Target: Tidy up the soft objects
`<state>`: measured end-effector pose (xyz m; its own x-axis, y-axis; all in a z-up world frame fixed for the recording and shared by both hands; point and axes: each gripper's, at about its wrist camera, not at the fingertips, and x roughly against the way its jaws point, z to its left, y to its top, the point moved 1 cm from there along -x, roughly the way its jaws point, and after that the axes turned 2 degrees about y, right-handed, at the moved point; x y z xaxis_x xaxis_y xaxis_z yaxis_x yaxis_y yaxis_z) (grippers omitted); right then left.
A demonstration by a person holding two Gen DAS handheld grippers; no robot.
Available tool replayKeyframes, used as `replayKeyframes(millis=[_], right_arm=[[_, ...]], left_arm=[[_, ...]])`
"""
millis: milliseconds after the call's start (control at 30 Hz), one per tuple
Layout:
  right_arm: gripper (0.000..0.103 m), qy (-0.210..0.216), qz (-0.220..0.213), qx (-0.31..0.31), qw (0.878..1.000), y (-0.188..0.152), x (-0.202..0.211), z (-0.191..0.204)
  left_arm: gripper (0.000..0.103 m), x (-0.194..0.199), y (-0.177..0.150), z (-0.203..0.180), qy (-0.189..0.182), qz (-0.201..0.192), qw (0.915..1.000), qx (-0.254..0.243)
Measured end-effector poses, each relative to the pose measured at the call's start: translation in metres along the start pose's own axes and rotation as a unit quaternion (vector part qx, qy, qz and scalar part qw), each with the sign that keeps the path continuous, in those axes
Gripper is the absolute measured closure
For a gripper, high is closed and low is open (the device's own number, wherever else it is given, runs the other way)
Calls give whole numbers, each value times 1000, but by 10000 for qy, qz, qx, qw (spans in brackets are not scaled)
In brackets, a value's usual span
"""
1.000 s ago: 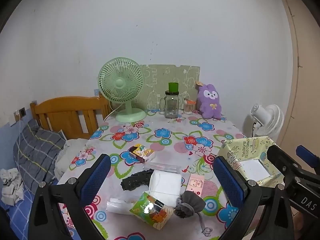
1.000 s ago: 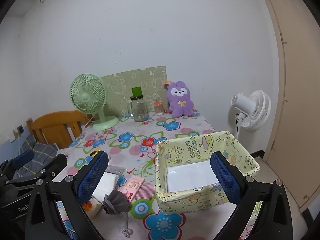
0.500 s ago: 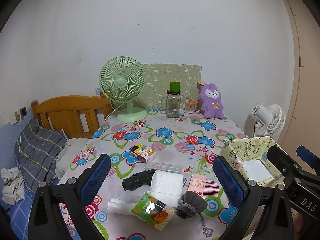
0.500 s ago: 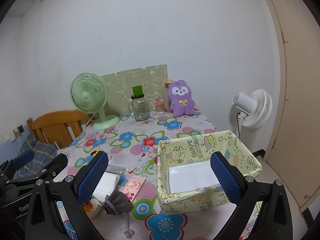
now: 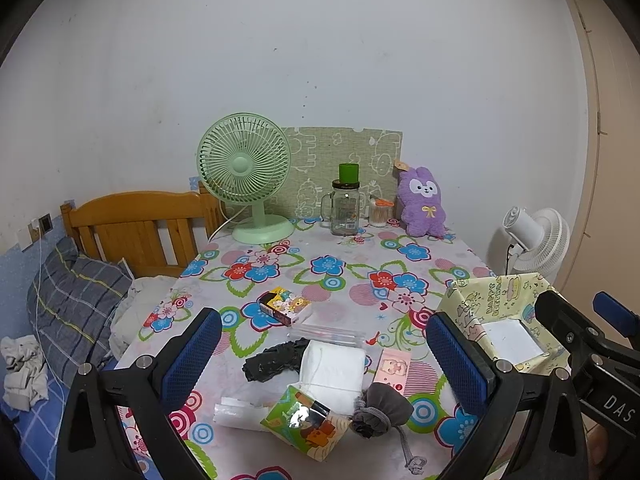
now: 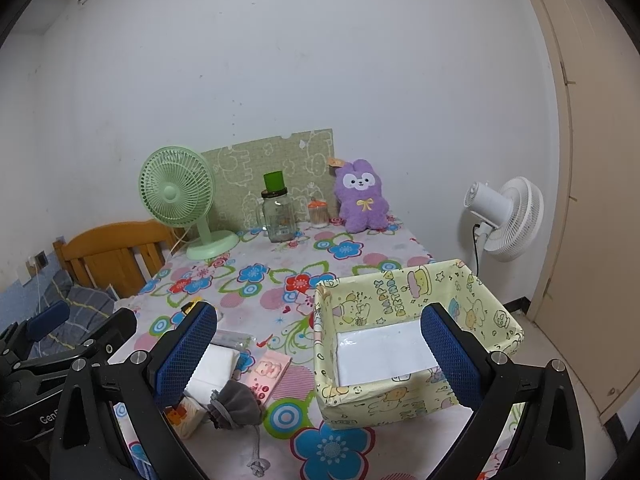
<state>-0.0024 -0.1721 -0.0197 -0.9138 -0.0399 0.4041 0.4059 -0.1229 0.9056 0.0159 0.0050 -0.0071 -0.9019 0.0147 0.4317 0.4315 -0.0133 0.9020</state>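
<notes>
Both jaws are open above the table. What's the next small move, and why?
Probably lower the left gripper onto the grey drawstring pouch. It lies loose at the near edge between the open jaws, nothing is held, and the yellow fabric bin beside it holds only its white liner.

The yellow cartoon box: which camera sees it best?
The right wrist view: the yellow box sits whole, with its inside and white bottom open to view. In the left wrist view the box lies at the right edge, partly hidden behind the tools.
</notes>
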Motion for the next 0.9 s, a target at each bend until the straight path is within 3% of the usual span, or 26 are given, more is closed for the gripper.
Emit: replayKeyframes(millis=[900], right_arm=[[0, -64, 9, -5, 10000, 1, 3, -2]], left_arm=[[0, -1, 2, -1, 7, -2, 10000, -12]])
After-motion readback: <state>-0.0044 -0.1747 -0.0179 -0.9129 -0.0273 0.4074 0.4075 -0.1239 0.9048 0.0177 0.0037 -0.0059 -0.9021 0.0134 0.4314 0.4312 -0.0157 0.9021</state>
